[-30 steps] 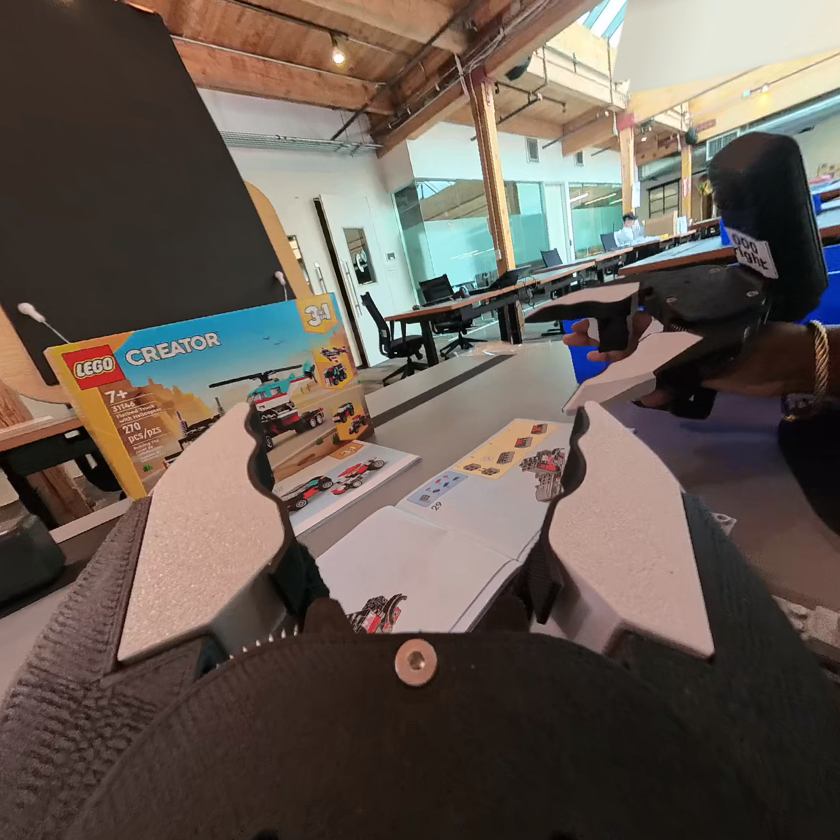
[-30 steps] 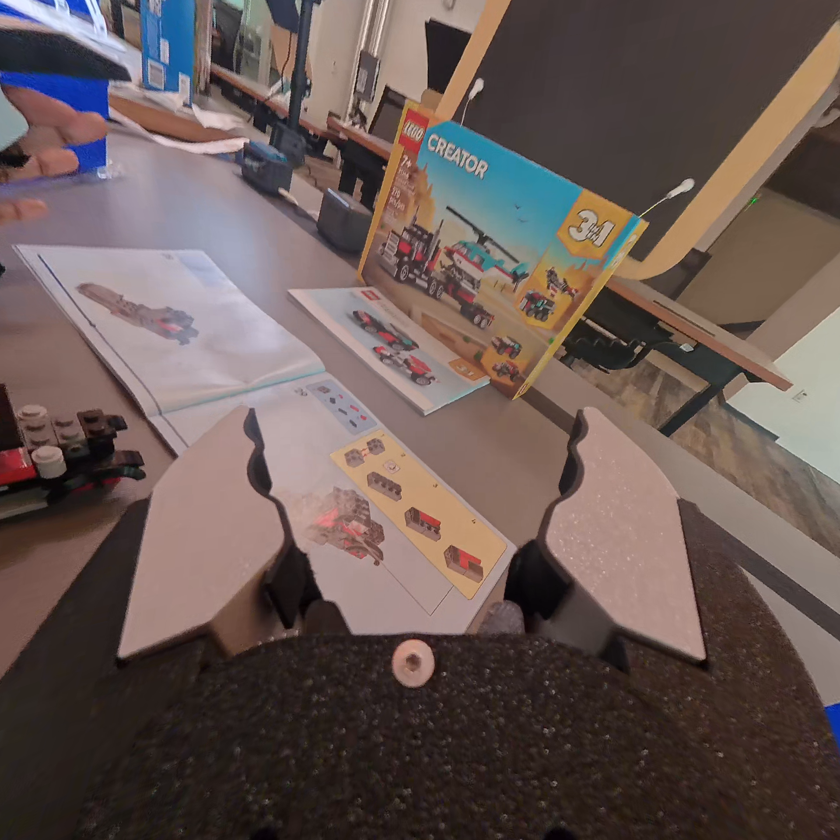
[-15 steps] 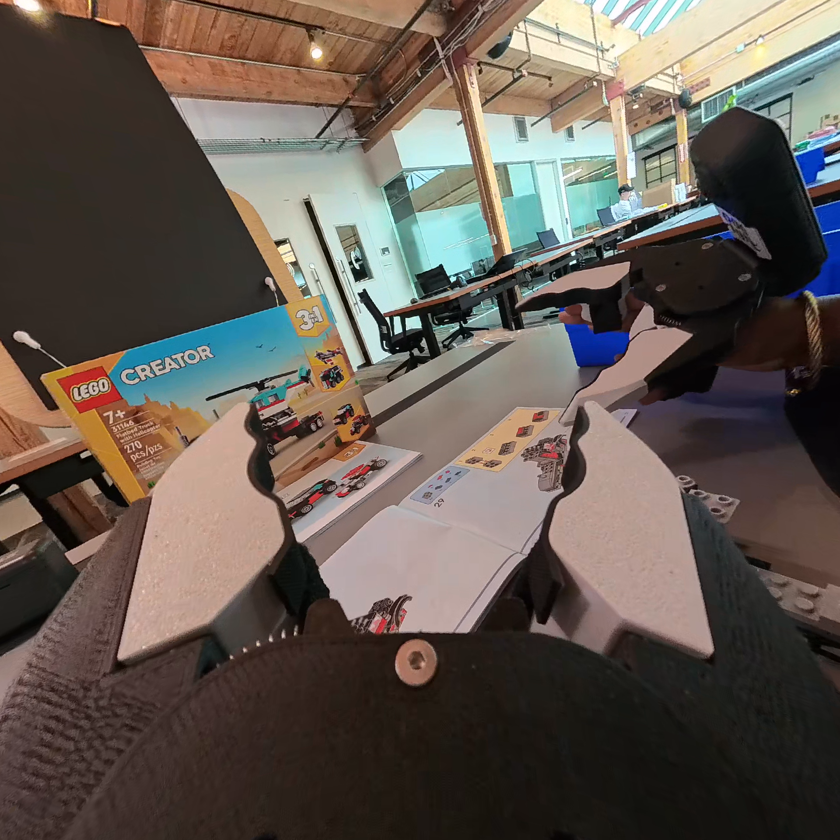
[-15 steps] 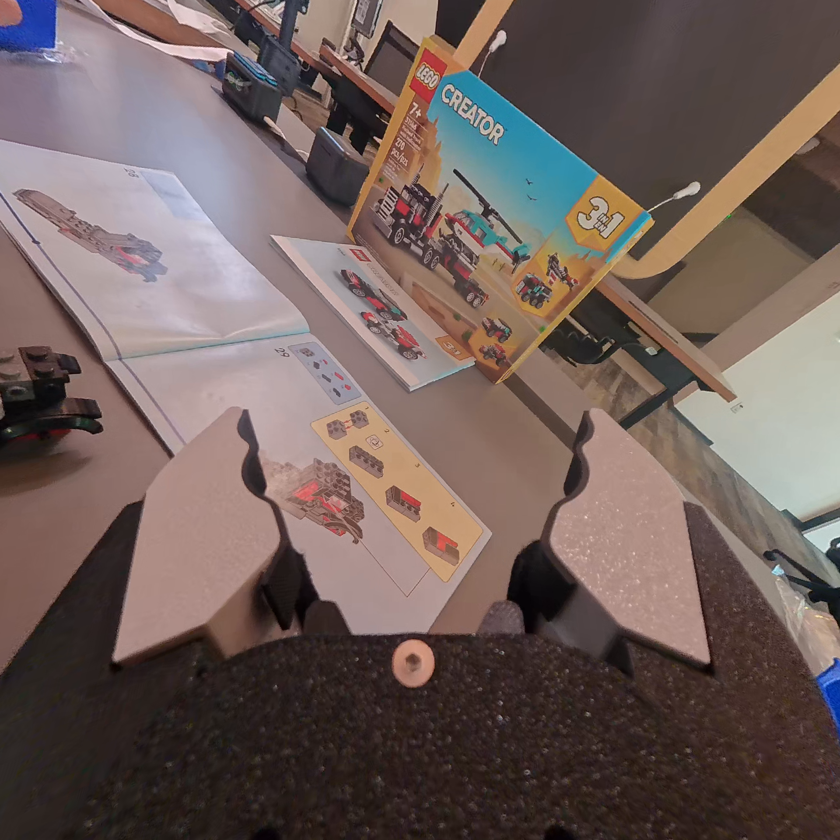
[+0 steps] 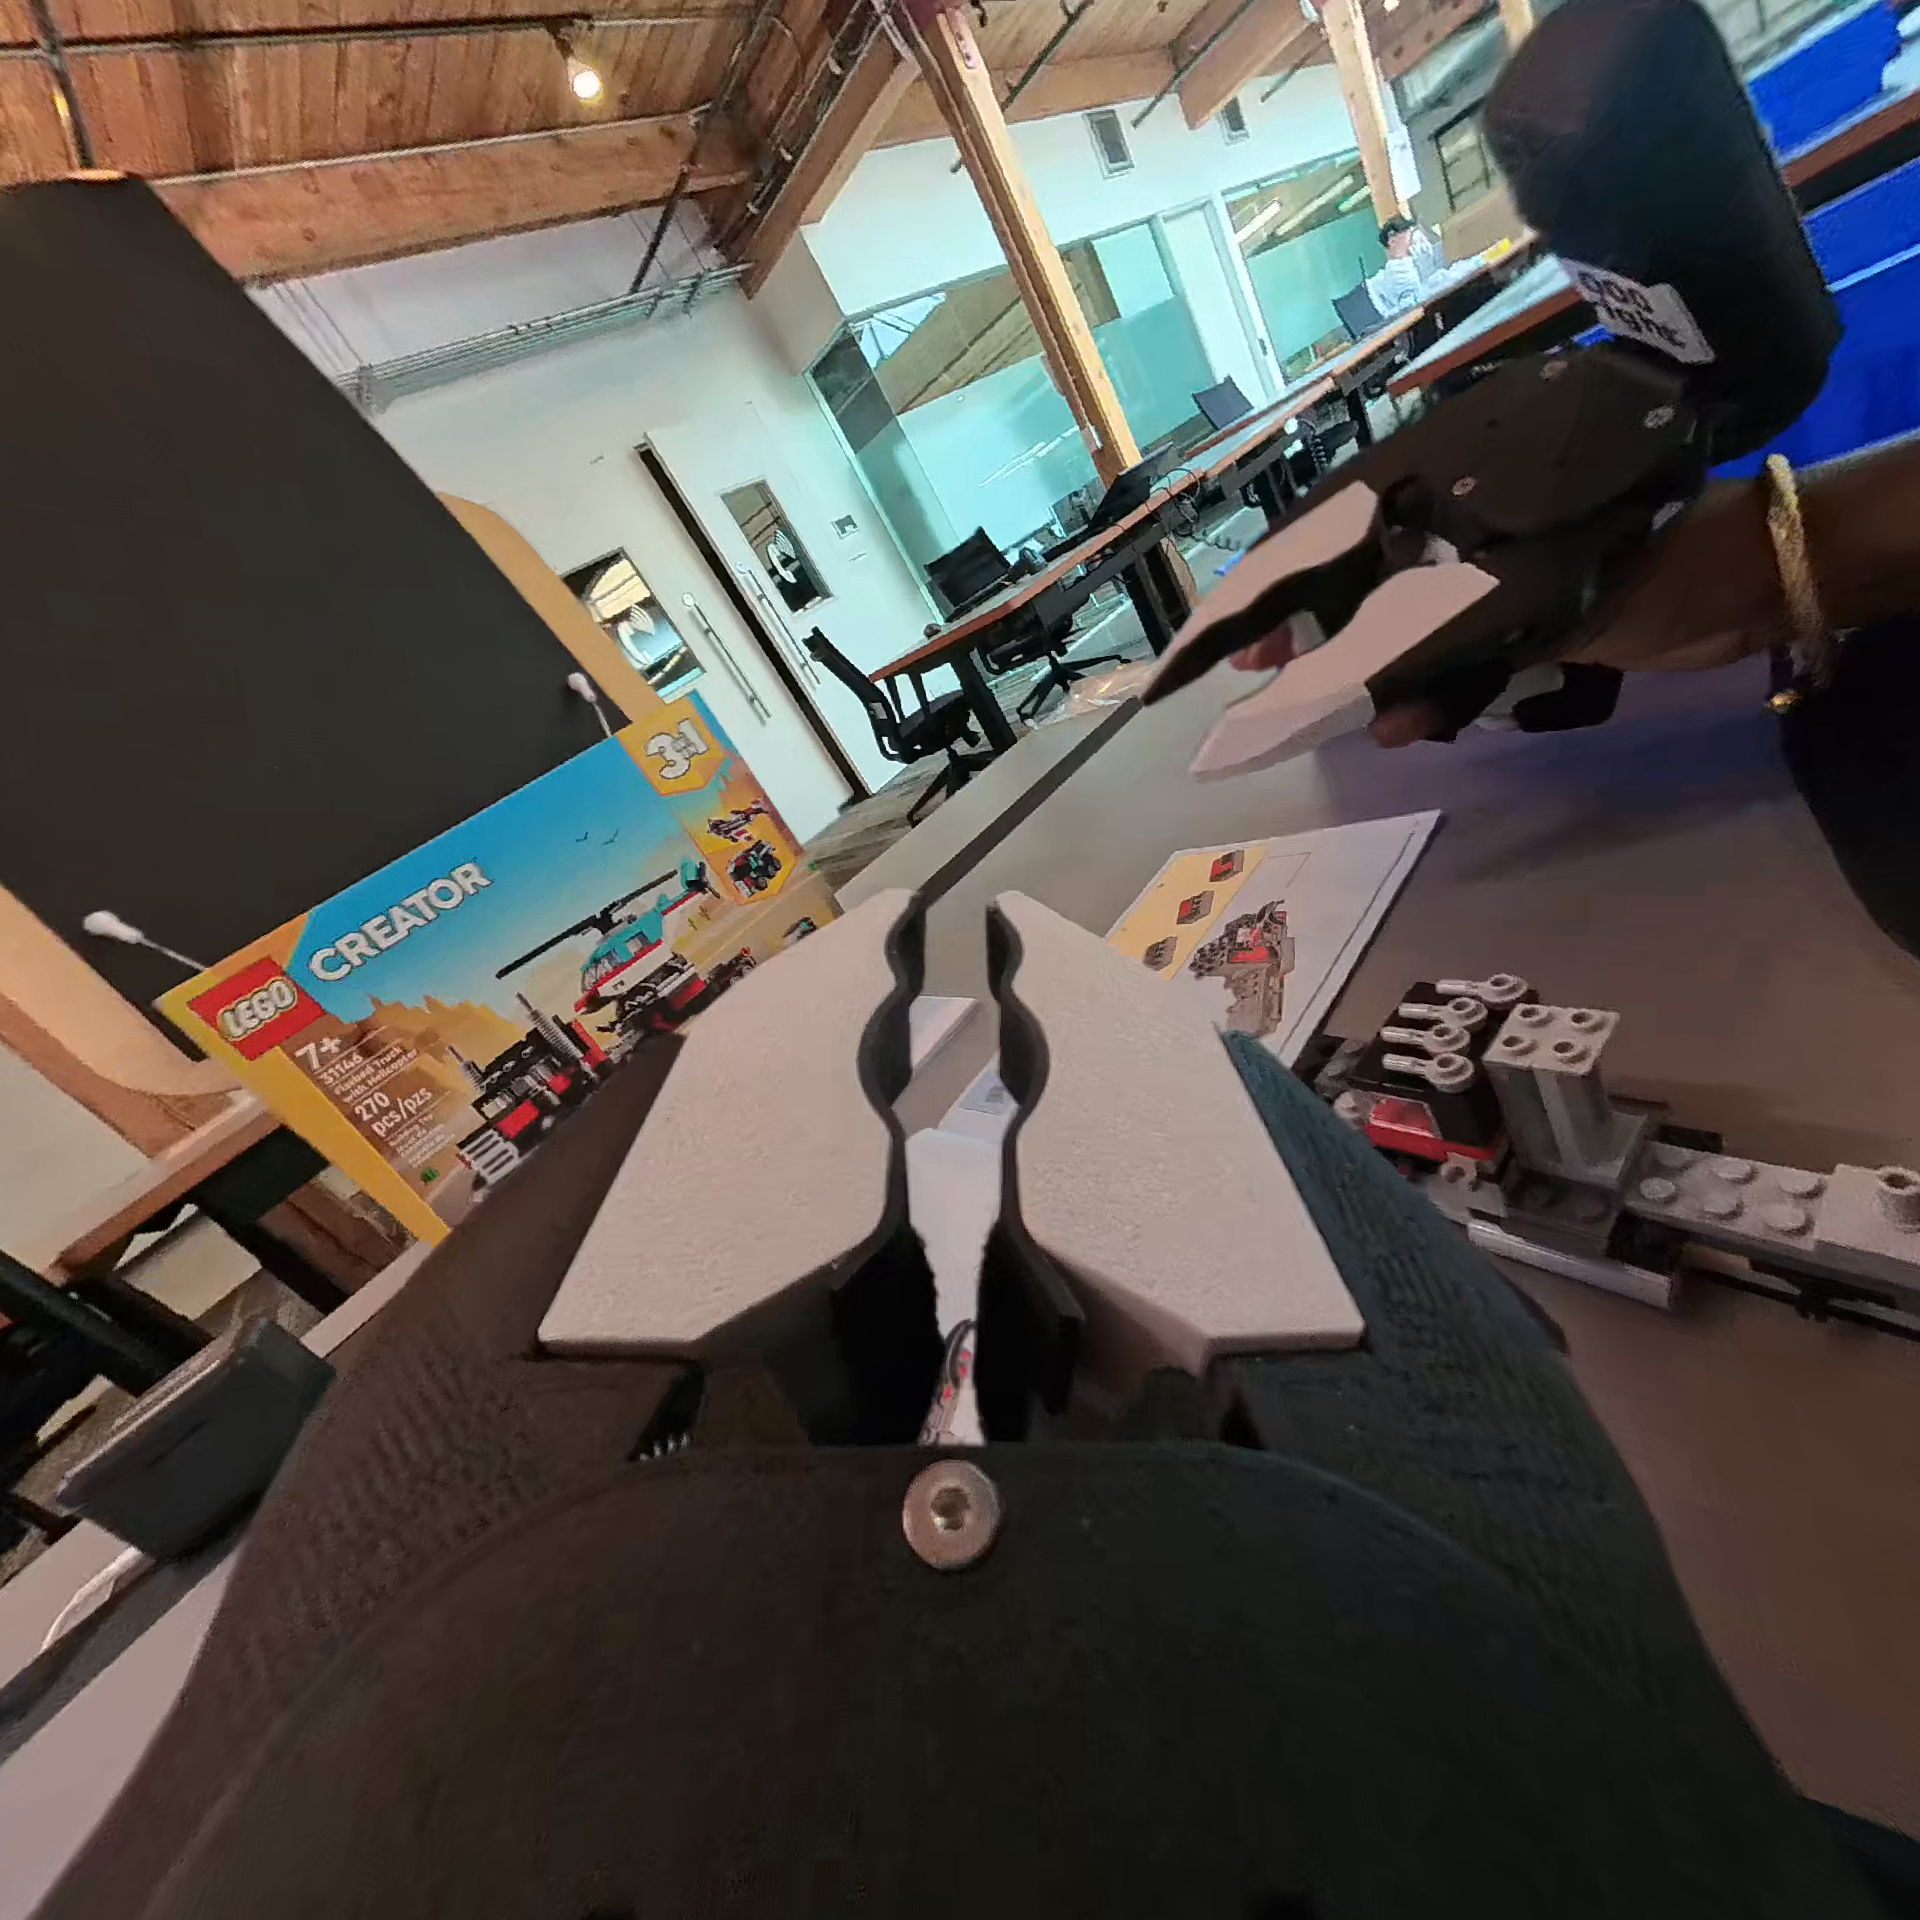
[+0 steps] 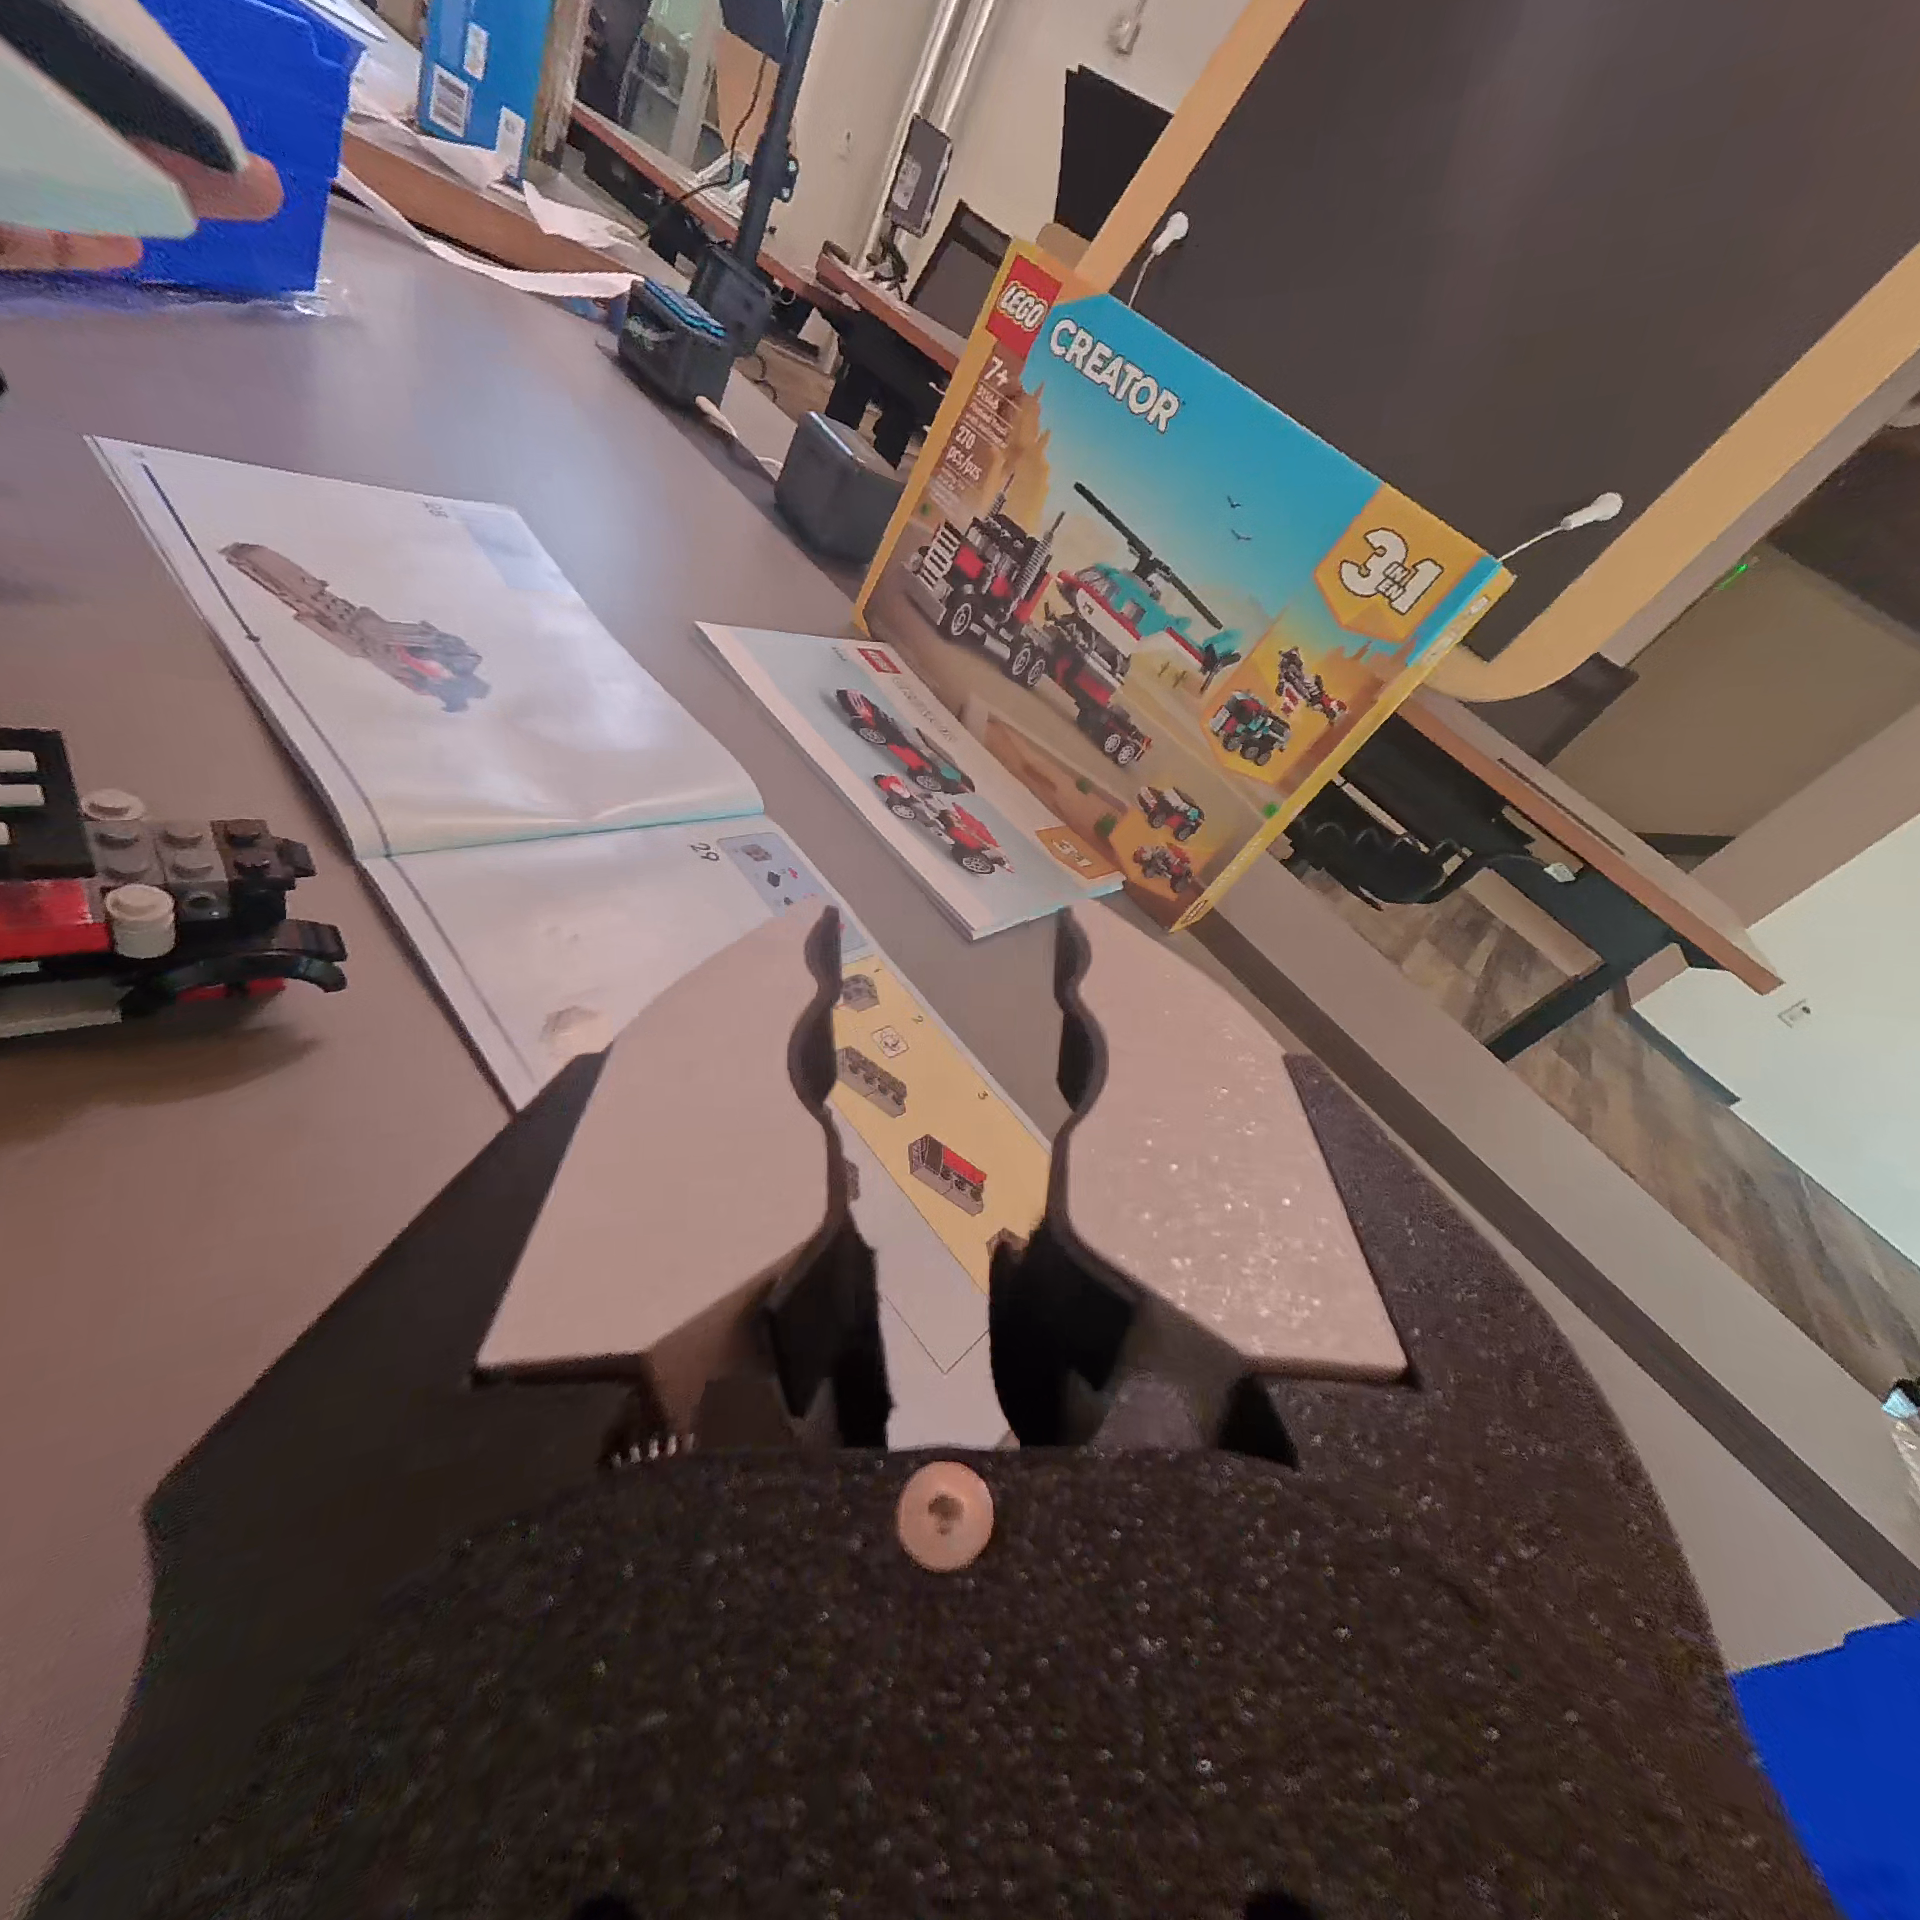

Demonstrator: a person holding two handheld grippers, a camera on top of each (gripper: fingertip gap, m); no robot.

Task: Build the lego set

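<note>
A partly built Lego truck point(image 5: 1538, 1132) of grey, black and red bricks lies on the grey table, right of my left gripper point(image 5: 954, 914). That gripper hangs over the open instruction booklet point(image 5: 1299, 914), its jaws almost together with nothing between them. In the right wrist view the truck's front point(image 6: 156, 894) shows at the left edge. My right gripper point(image 6: 948, 935) hovers over the booklet's point(image 6: 468, 686) yellow parts panel, its jaws narrowed but apart and empty. It also shows in the left wrist view point(image 5: 1184, 727), held in a hand above the table.
The Lego box point(image 6: 1174, 644) stands upright at the table's far edge with a second booklet point(image 6: 914, 769) lying in front of it. A blue bin point(image 6: 249, 156) sits far left. Two small dark devices point(image 6: 831, 488) lie behind the booklets. The table edge runs along the right.
Both grippers' jaws have closed in from wide open, the left almost fully. The left view has swung and tilted so that the truck build is now in sight.
</note>
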